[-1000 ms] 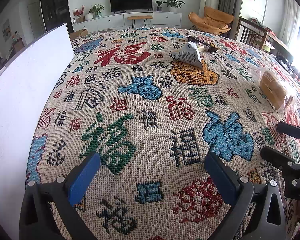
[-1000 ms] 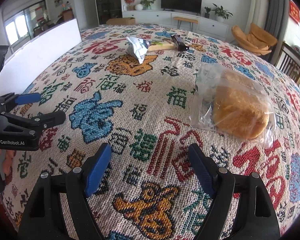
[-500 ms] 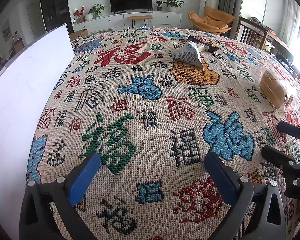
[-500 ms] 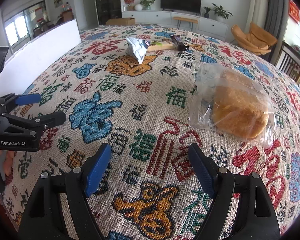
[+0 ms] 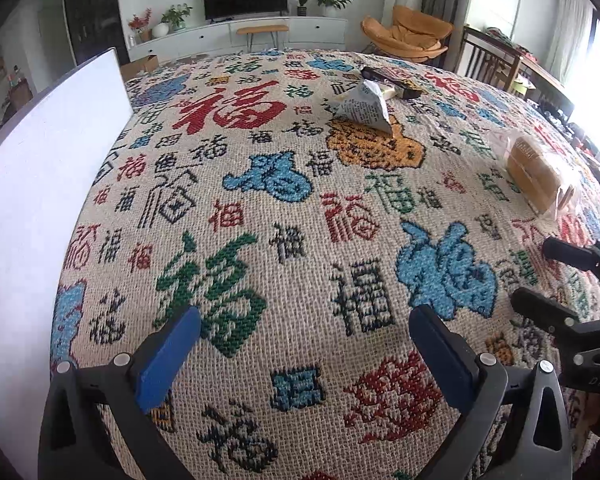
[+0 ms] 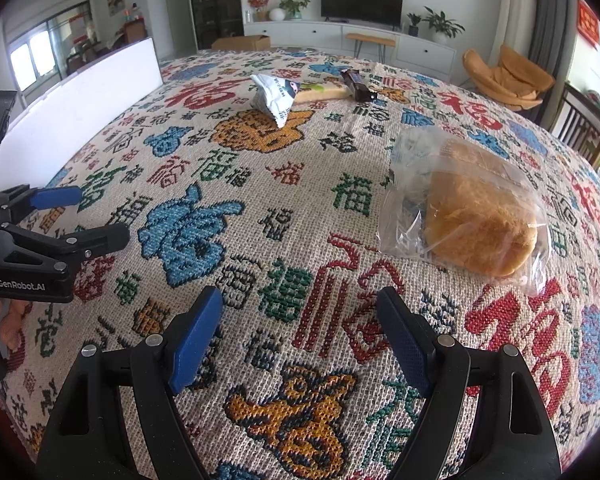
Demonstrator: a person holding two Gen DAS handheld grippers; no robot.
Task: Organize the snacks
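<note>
A bun in a clear plastic bag (image 6: 476, 216) lies on the patterned tablecloth (image 6: 300, 200), ahead and right of my right gripper (image 6: 300, 332), which is open and empty. The bag also shows in the left wrist view (image 5: 536, 176). Farther back lie a white triangular snack packet (image 6: 276, 96), a yellow wafer pack (image 6: 320, 94) and a dark bar (image 6: 354, 84). My left gripper (image 5: 304, 344) is open and empty over the near cloth, far from the packet (image 5: 364, 106). Each gripper shows in the other's view: the left (image 6: 80, 216), the right (image 5: 540, 276).
A tall white board (image 5: 40, 184) stands along the table's left edge; it also shows in the right wrist view (image 6: 80, 108). Beyond the table are a TV cabinet (image 5: 260, 36), an orange chair (image 5: 404, 36) and wooden chairs (image 5: 496, 60) at the right.
</note>
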